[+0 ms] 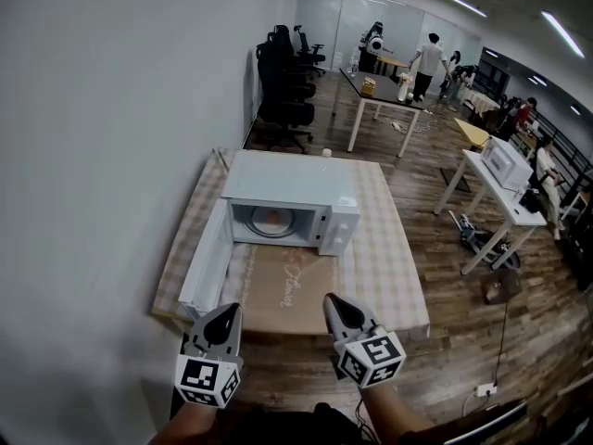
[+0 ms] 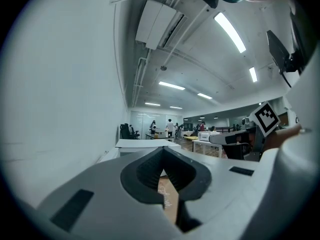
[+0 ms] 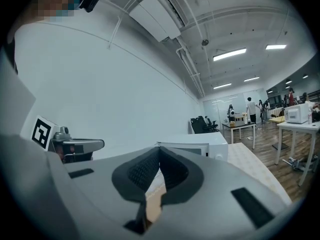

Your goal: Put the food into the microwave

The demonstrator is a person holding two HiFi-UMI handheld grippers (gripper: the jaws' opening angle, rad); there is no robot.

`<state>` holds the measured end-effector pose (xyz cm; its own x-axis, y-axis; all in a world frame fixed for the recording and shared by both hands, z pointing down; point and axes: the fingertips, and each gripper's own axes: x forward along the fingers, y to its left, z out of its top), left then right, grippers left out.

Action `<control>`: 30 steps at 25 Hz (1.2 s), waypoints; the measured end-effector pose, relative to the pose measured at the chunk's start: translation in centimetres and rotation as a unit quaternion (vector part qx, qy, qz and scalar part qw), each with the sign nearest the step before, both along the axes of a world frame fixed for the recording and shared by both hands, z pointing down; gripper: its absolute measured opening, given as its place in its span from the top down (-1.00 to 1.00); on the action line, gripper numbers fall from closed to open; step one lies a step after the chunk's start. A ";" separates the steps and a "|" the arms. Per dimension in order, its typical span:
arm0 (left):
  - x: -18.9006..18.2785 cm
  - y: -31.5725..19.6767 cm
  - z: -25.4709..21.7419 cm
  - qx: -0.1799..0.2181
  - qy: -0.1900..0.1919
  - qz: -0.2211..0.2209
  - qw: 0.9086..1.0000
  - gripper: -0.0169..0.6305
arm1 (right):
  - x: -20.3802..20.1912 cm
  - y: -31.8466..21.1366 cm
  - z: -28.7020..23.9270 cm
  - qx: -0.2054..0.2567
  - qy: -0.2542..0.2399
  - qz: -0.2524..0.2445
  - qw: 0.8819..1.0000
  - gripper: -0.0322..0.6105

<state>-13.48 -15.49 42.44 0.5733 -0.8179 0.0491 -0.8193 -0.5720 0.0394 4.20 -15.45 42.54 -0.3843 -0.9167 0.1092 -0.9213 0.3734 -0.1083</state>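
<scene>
Only the head view looks into the microwave (image 1: 306, 191), its door (image 1: 206, 262) swung open: the food (image 1: 274, 219), pale orange, sits inside the cavity. The gripper views catch just the oven's outer shell. The left gripper (image 1: 226, 315) and right gripper (image 1: 335, 306) hang at the table's (image 1: 394, 262) near edge, jaws pressed together on nothing, well apart from the food, with a brown sheet (image 1: 287, 290) between

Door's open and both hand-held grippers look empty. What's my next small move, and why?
Probably move the left hand-held gripper toward the open door to start swinging it shut: orange food already seems to sit in the microwave, and that door stands on its side.
</scene>
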 end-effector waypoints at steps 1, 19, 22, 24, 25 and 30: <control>0.2 0.2 -0.1 -0.004 0.001 -0.006 1.000 0.92 | 0.4 0.0 -0.2 -0.001 0.002 -0.002 1.000 0.88; 6.3 0.2 -1.5 -0.008 -0.004 -0.019 1.000 0.93 | 6.2 -0.5 -0.3 -0.015 -0.010 -0.026 0.999 0.88; 6.7 0.2 -1.2 -0.011 -0.005 -0.020 1.000 0.92 | 6.7 -0.7 0.3 -0.018 -0.015 -0.027 0.999 0.88; 7.2 -0.1 -1.3 -0.010 -0.008 -0.020 1.000 0.92 | 7.3 -0.9 0.2 -0.013 -0.018 -0.023 0.999 0.88; 7.4 -0.2 -1.4 -0.009 -0.009 -0.021 1.000 0.92 | 7.5 -1.0 0.0 -0.011 -0.018 -0.023 1.000 0.88; 8.0 -0.4 -0.9 -0.013 -0.008 -0.022 1.000 0.92 | 8.3 -1.3 0.2 -0.009 -0.017 -0.021 1.000 0.88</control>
